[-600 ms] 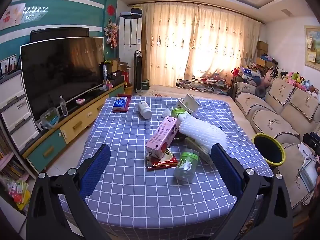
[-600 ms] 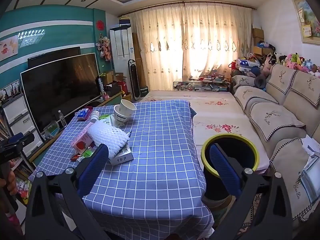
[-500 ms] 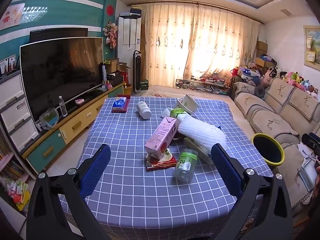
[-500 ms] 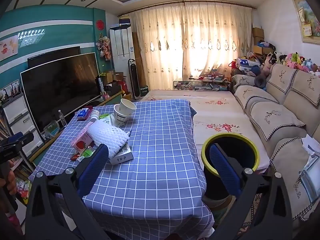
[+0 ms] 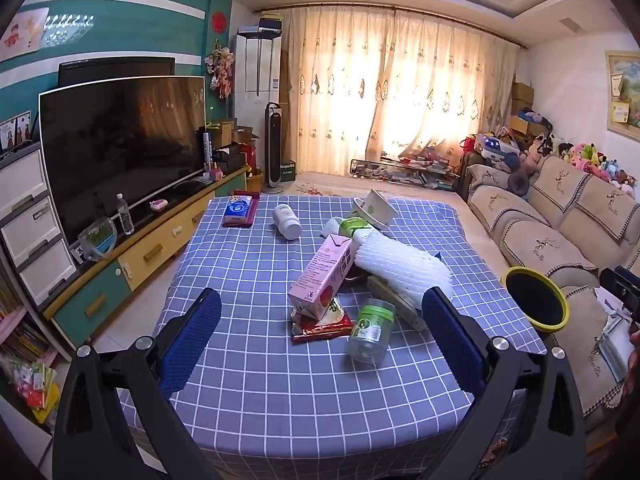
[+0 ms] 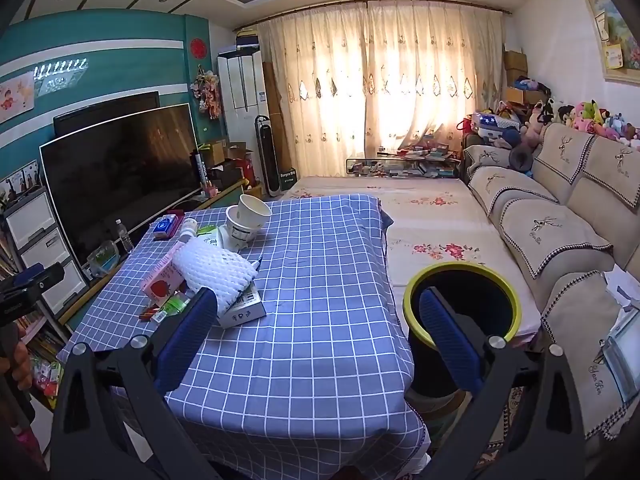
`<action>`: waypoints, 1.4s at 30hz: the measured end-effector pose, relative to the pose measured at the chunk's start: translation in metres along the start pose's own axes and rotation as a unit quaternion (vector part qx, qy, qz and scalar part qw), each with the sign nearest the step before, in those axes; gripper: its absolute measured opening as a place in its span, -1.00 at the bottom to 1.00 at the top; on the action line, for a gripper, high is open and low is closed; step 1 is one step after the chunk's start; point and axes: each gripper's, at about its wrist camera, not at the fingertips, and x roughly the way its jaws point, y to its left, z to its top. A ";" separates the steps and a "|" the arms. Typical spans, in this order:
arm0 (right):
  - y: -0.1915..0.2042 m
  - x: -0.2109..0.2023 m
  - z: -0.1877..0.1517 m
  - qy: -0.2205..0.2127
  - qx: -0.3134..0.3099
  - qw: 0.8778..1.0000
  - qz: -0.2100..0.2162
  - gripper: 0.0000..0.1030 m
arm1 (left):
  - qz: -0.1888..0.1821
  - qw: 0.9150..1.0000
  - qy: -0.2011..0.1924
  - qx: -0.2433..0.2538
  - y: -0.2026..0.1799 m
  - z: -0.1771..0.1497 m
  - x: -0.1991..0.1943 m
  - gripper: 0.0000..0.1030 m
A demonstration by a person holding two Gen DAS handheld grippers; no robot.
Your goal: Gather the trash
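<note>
Trash is piled on the blue checked tablecloth [image 5: 256, 376]: a pink carton [image 5: 322, 276], a white foam net sleeve [image 5: 400, 264], a clear jar with a green label [image 5: 370, 330], a red wrapper [image 5: 322, 324], a white bottle [image 5: 287, 221] and stacked paper cups [image 5: 376, 208]. The black bin with a yellow rim [image 6: 460, 308] stands to the right of the table. My left gripper [image 5: 320, 336] is open above the table's near edge, short of the pile. My right gripper [image 6: 316, 336] is open too, one finger over the cloth, the other before the bin. Nothing sits between either pair of fingers.
A tissue pack [image 5: 239, 210] lies at the table's far left. A large TV [image 5: 120, 148] on a low cabinet runs along the left wall. A sofa [image 6: 560, 240] lines the right side. A flowered mat [image 6: 432, 216] lies between table and sofa.
</note>
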 end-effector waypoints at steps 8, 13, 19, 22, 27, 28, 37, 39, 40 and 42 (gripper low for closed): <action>-0.001 0.003 0.000 0.003 0.002 1.000 0.000 0.87 | -0.007 1.000 0.008 -0.004 0.002 -0.003 0.008 0.93; -0.001 0.004 -0.001 0.004 0.002 1.000 0.000 0.87 | -0.008 1.000 0.009 -0.005 0.002 -0.003 0.008 0.93; -0.004 0.007 -0.002 0.007 0.005 1.000 0.002 0.87 | -0.008 1.000 0.012 -0.003 0.001 -0.004 0.009 0.93; -0.005 0.007 -0.001 0.008 0.006 1.000 0.002 0.87 | -0.008 1.000 0.013 -0.001 0.000 -0.004 0.010 0.93; -0.007 0.008 -0.002 0.008 0.007 1.000 0.002 0.87 | -0.009 1.000 0.014 -0.001 -0.002 -0.004 0.010 0.93; -0.006 0.007 -0.002 0.008 0.006 1.000 0.003 0.87 | -0.009 1.000 0.014 -0.001 -0.002 -0.004 0.010 0.93; -0.007 0.008 -0.002 0.008 0.007 1.000 0.002 0.87 | -0.009 1.000 0.014 0.001 -0.003 -0.004 0.013 0.93; -0.008 0.009 -0.002 0.009 0.007 1.000 0.003 0.87 | -0.010 1.000 0.014 0.001 -0.004 -0.005 0.014 0.93; -0.006 0.007 -0.002 0.009 0.006 1.000 0.003 0.87 | -0.011 1.000 0.015 0.002 -0.004 -0.005 0.014 0.93; -0.007 0.008 -0.002 0.009 0.006 1.000 0.003 0.87 | -0.011 1.000 0.016 0.002 -0.005 -0.005 0.015 0.93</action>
